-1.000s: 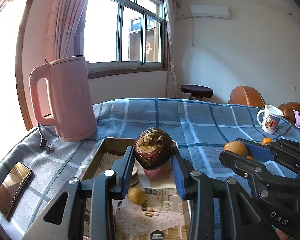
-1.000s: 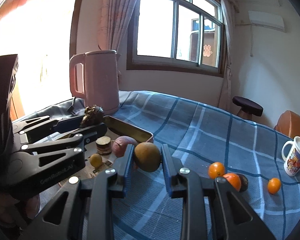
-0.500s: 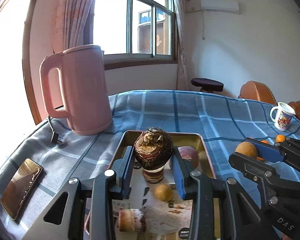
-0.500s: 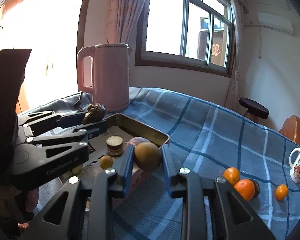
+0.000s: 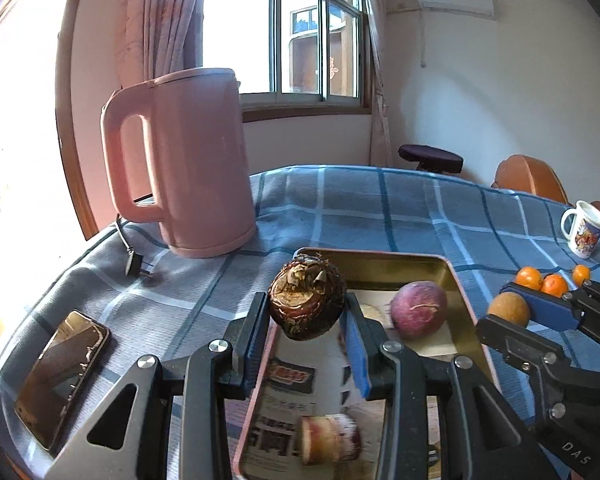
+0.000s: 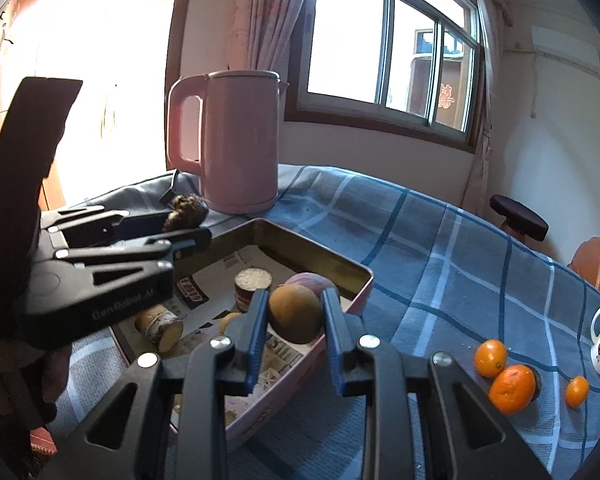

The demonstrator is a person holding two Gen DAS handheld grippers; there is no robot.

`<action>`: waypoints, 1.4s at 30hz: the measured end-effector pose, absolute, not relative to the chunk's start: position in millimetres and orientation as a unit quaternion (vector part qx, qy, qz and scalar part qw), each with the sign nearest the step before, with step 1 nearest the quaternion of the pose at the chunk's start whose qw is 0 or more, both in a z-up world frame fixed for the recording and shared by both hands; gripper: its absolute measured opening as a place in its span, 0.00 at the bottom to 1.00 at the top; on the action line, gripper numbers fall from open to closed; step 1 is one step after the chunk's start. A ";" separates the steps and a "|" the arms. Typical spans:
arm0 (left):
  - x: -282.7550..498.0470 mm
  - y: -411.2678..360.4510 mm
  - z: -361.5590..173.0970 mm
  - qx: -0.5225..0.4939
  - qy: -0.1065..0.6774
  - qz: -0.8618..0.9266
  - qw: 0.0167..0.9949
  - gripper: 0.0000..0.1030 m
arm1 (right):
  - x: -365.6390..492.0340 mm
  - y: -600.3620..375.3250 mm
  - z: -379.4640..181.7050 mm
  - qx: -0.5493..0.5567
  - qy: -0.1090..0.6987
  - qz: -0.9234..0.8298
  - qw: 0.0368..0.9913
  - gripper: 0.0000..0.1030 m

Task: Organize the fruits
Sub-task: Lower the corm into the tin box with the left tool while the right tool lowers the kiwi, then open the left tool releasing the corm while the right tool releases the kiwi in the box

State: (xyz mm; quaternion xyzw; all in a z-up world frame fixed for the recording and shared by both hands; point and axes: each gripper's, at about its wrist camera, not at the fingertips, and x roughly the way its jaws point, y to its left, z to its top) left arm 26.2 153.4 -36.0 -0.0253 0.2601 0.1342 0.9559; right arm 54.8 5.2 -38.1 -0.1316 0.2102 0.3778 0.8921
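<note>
- Since a second ago both hands have carried their loads across the surface [image 5: 340,208] toward the pink kettle [image 5: 188,160], which now looms larger; the tray [image 5: 380,264] has slid lower in the left view.
- The left gripper [image 5: 306,320] has its fingers clenched on a dark, scaly brown fruit [image 5: 307,304], pinned between the blue pads above the tray's near-left edge.
- The right gripper [image 6: 294,314] grips a round tan fruit [image 6: 296,312] between its fingers, over the tray's right rim.
- In the tray lie a purple fruit [image 5: 418,314] and cut pieces; oranges [image 6: 512,388] sit well apart.
</note>
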 end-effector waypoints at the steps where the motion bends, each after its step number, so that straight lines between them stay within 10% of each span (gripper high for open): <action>1: 26.7 155.4 -36.7 -0.025 0.263 0.136 0.955 0.37 | 54.8 6.4 -38.9 -0.132 0.211 0.379 0.891 0.29; 42: 40.3 139.9 -55.5 0.018 0.316 0.116 0.942 0.37 | 71.5 35.7 -64.0 -0.143 0.281 0.388 0.866 0.29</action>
